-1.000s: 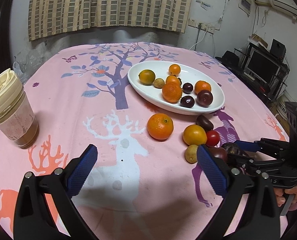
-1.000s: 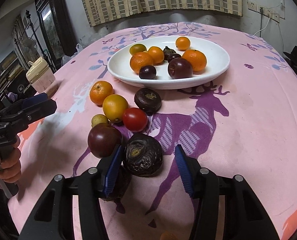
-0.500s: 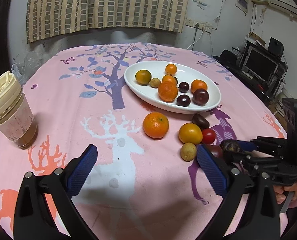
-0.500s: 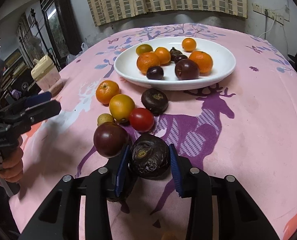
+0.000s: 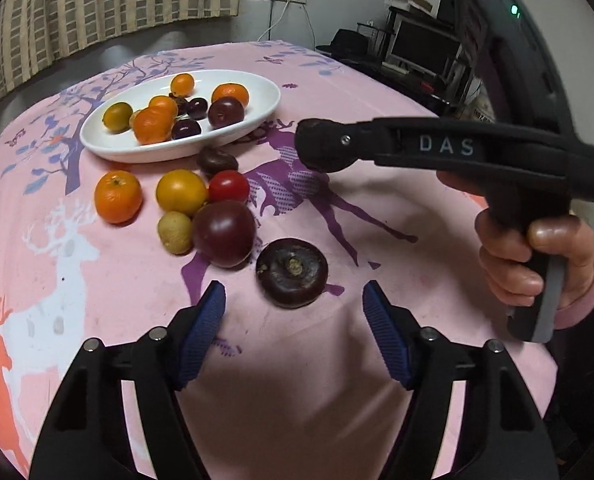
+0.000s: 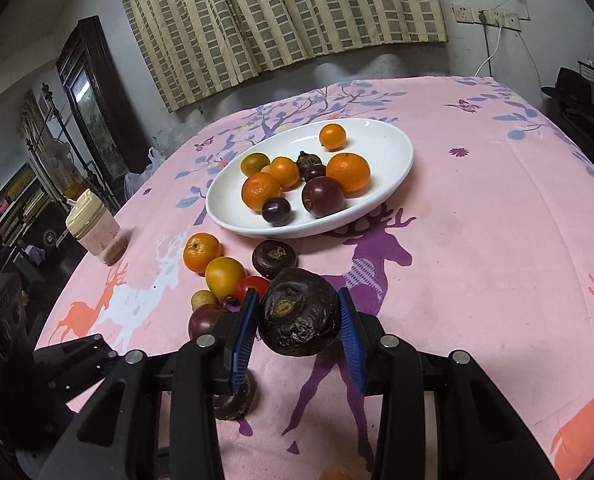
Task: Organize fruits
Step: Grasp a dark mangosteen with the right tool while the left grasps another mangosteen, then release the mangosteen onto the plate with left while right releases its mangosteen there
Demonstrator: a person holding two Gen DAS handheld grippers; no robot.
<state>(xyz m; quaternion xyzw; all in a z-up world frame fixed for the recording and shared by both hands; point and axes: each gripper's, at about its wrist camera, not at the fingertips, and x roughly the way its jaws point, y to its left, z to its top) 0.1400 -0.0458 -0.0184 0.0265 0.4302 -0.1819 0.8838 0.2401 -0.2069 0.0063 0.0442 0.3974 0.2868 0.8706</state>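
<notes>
R gripper (image 6: pixel 299 322) clamps wrinkled dark fruit (image 6: pixel 299 312) (mangosteen maybe); L gripper (image 5: pixel 293 322) closing, empty.

the right gripper (image 6: pixel 299 322) is lifted and its pads press a dark wrinkled fruit (image 6: pixel 299 312). the left gripper (image 5: pixel 293 320) has just been closing, nothing between its jaws.

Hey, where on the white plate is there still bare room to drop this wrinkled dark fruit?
The white plate is bare along its right end, beside the large mandarin, and along its near-left rim. Its middle is crowded. The wrinkled dark fruit is clamped in the right gripper.
</notes>
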